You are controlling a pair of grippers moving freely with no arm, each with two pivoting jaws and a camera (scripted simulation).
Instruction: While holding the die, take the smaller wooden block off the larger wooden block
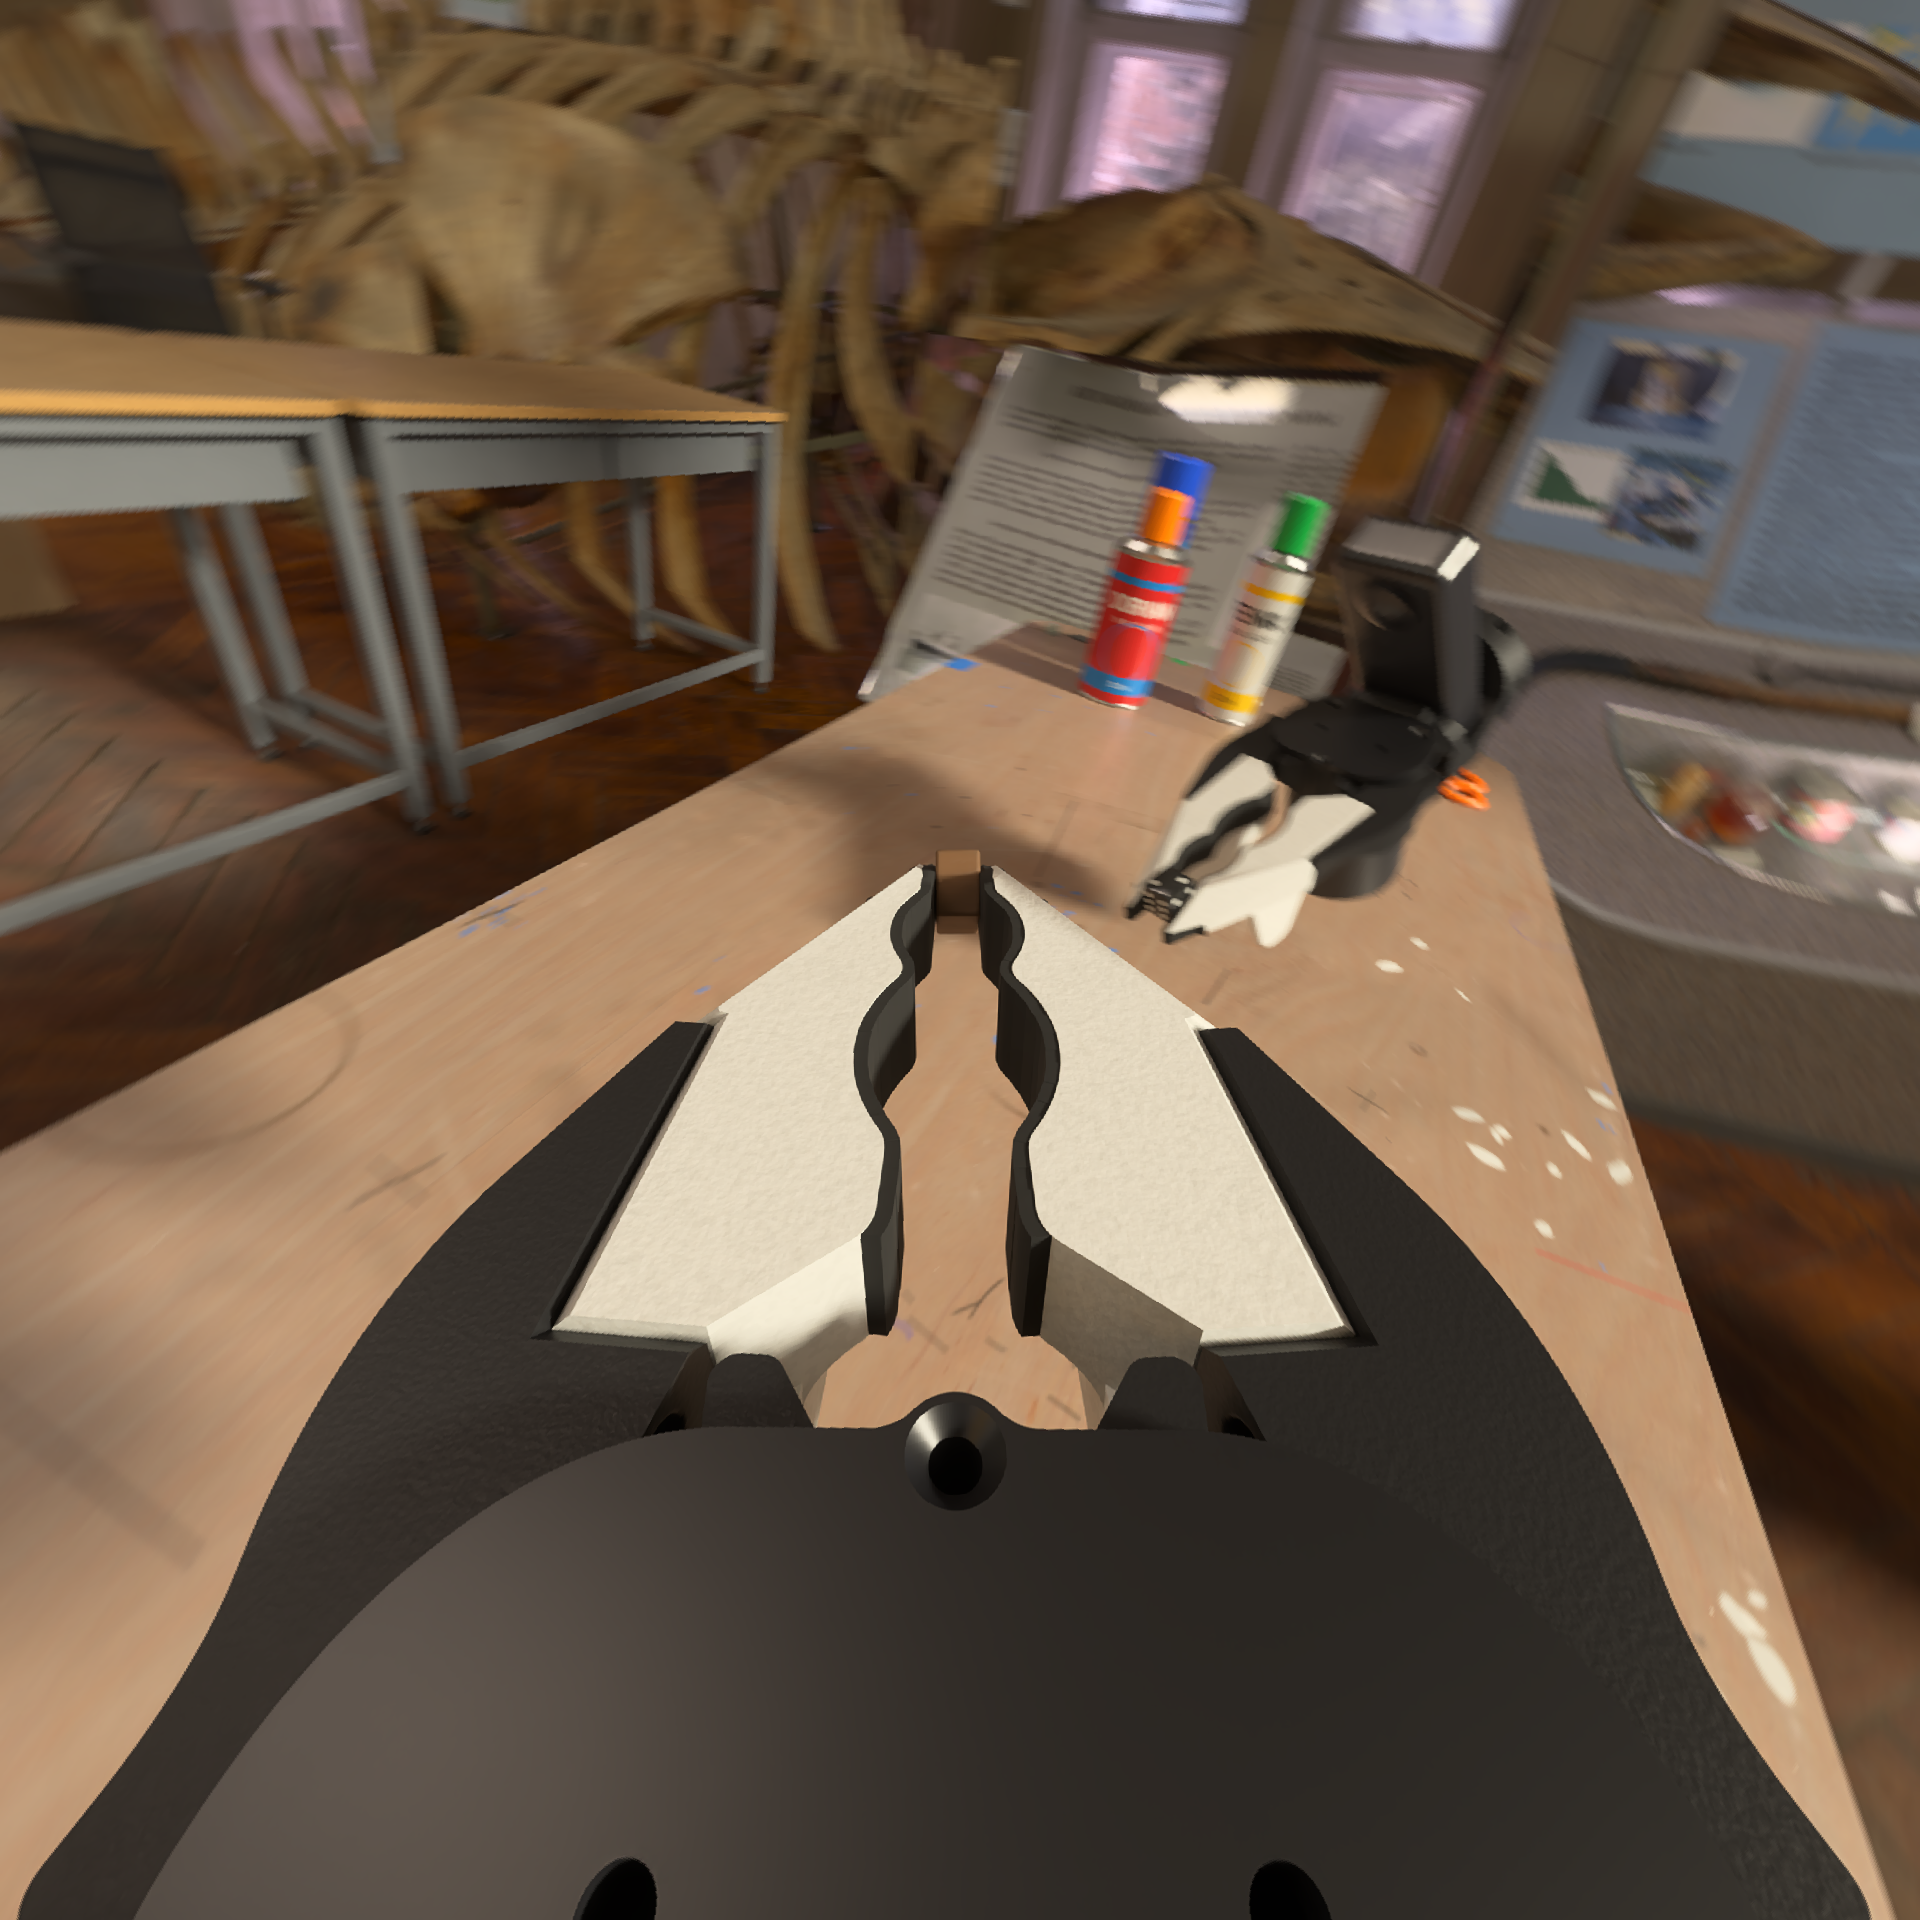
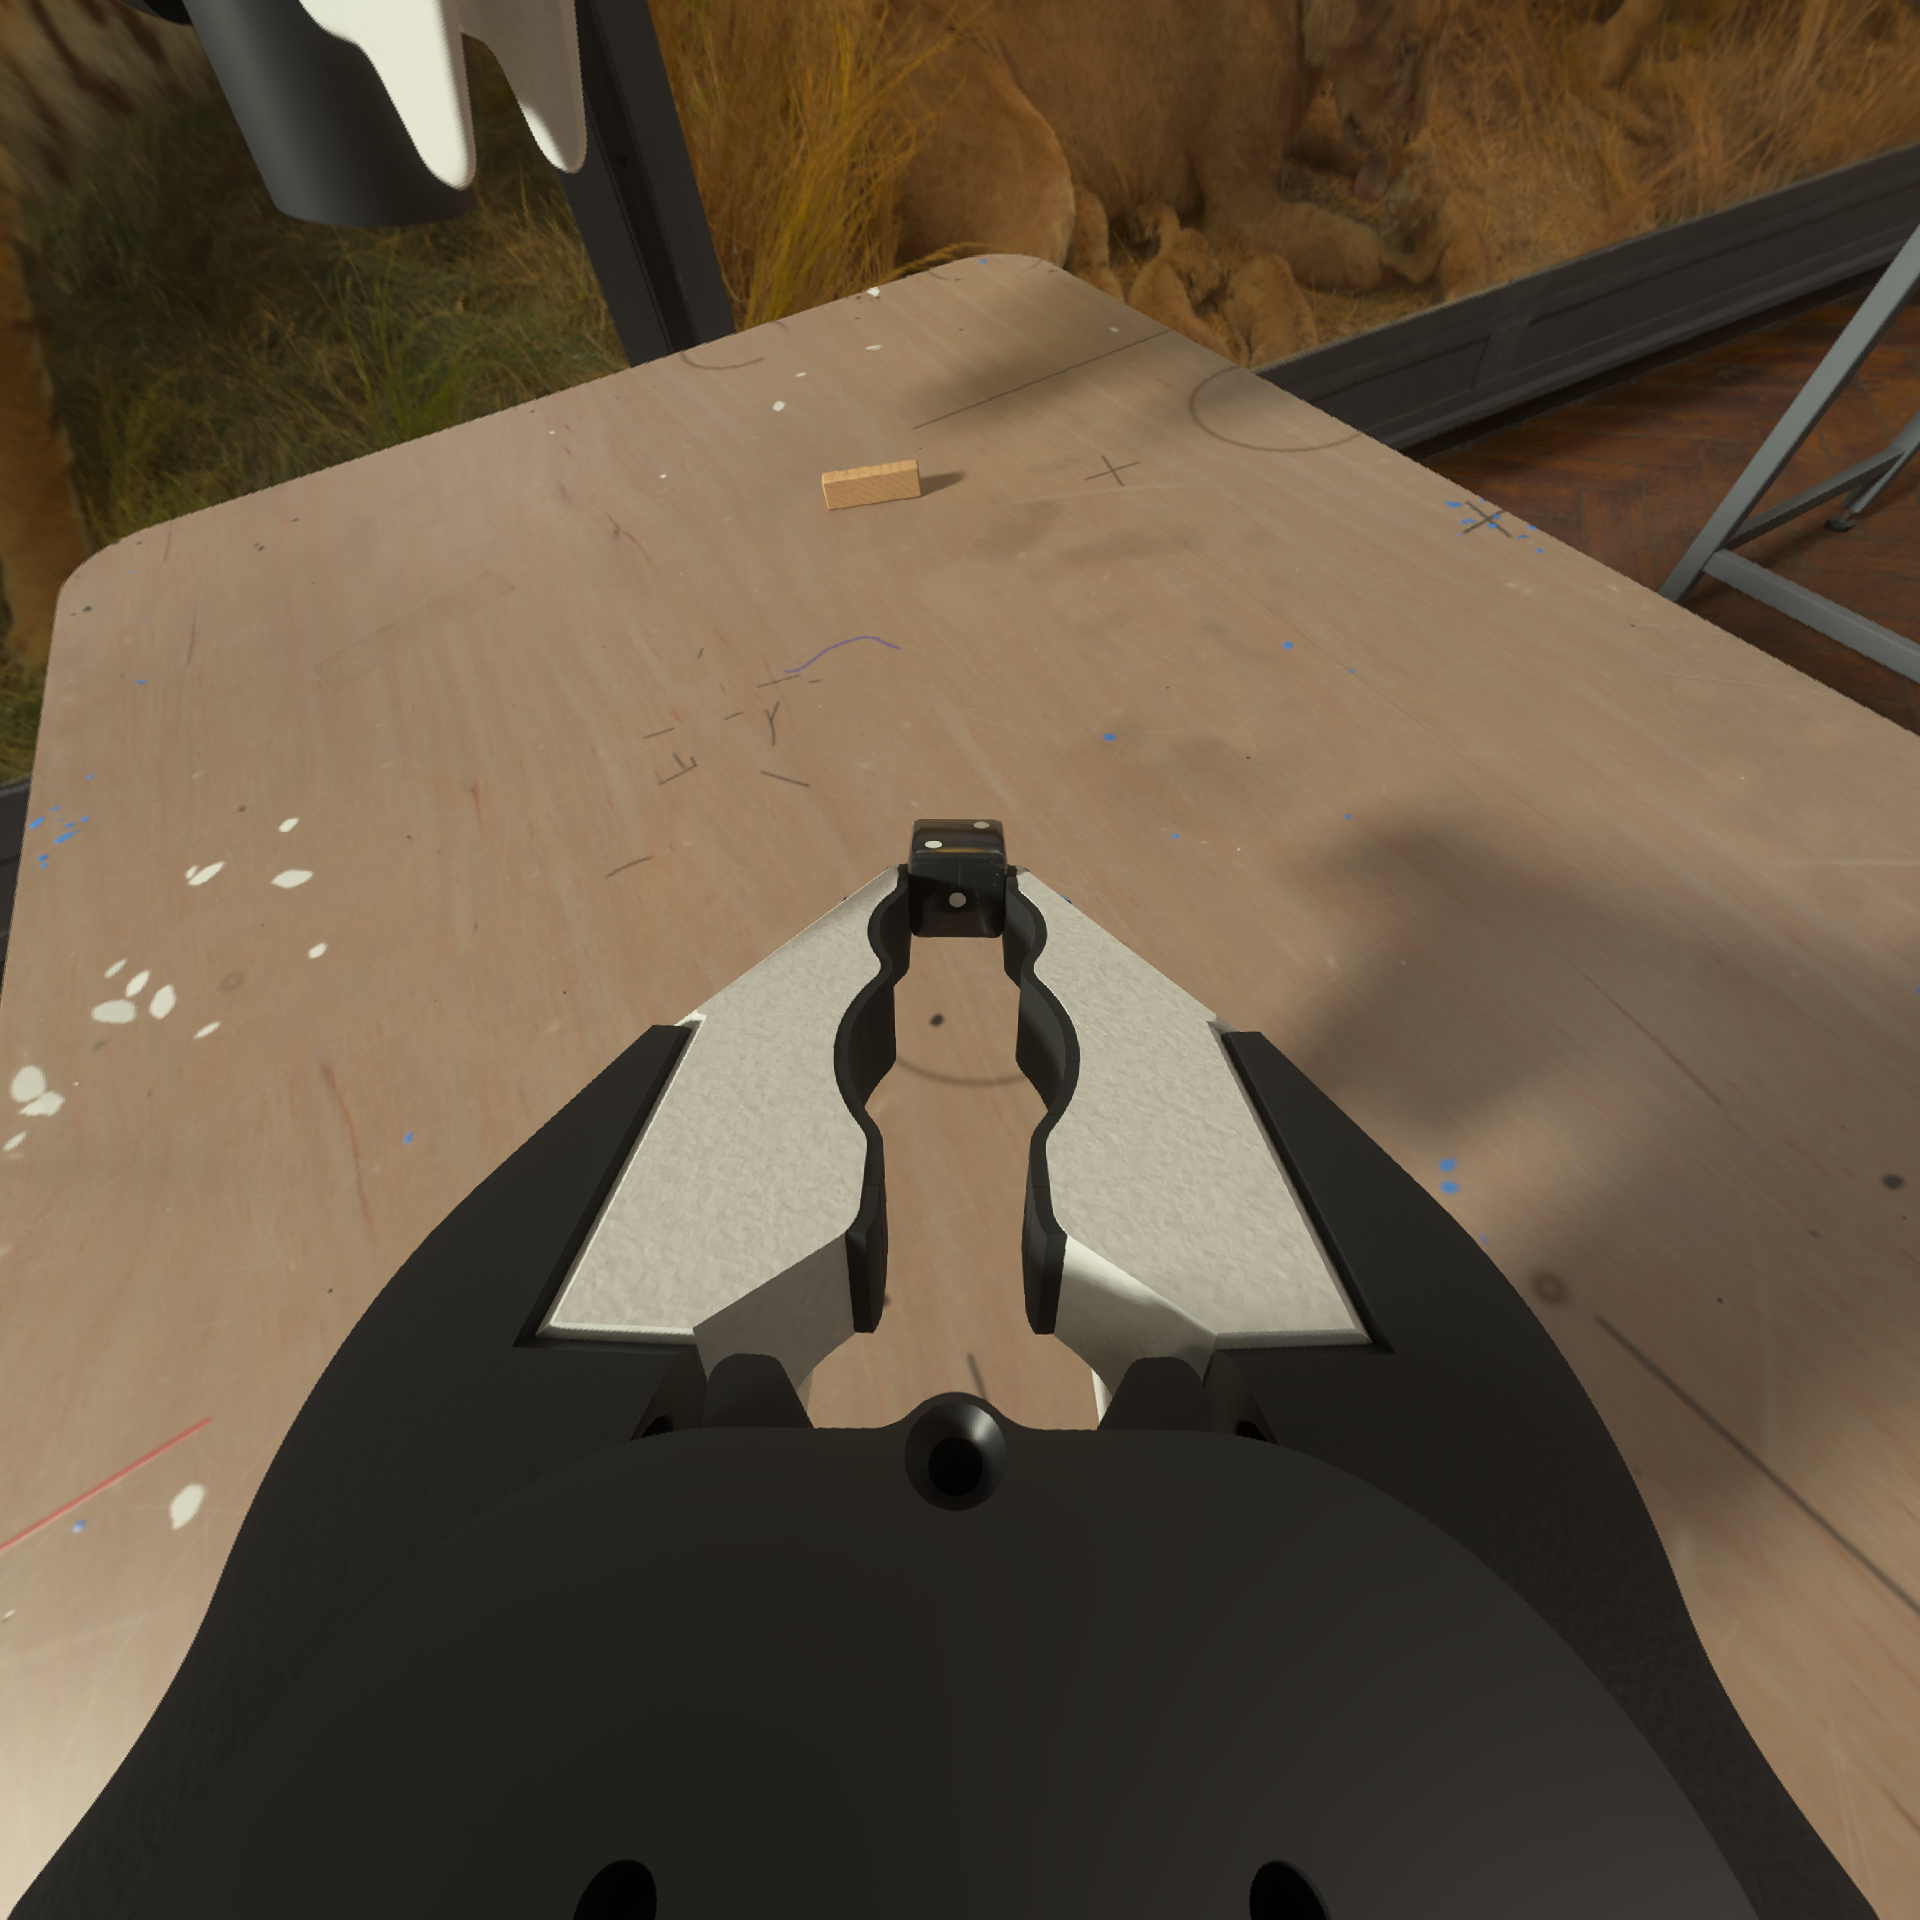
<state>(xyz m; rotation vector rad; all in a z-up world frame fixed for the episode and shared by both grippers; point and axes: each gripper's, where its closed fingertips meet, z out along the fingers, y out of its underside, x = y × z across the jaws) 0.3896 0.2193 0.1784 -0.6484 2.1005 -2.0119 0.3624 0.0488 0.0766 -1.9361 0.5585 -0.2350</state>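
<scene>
My left gripper (image 1: pixel 958 902) is shut on the smaller wooden block (image 1: pixel 958 871), a small brown cube pinched at the fingertips above the wooden table (image 1: pixel 520 1091). My right gripper (image 2: pixel 956 902) is shut on the black die (image 2: pixel 956 847) with white dots, held above the table. The larger wooden block (image 2: pixel 871 484), a pale flat bar, lies alone on the table far ahead in the right wrist view, with nothing on it. The right gripper also shows in the left wrist view (image 1: pixel 1172 906), ahead to the right. Part of the left gripper's body (image 2: pixel 343 114) hangs at the top left of the right wrist view.
Two spray cans (image 1: pixel 1138 613) (image 1: pixel 1262 623) stand at the table's far end before a leaning printed board (image 1: pixel 1039 488). Orange scissors handles (image 1: pixel 1467 790) lie near the right edge. Grey side tables (image 1: pixel 364 436) stand off to the left.
</scene>
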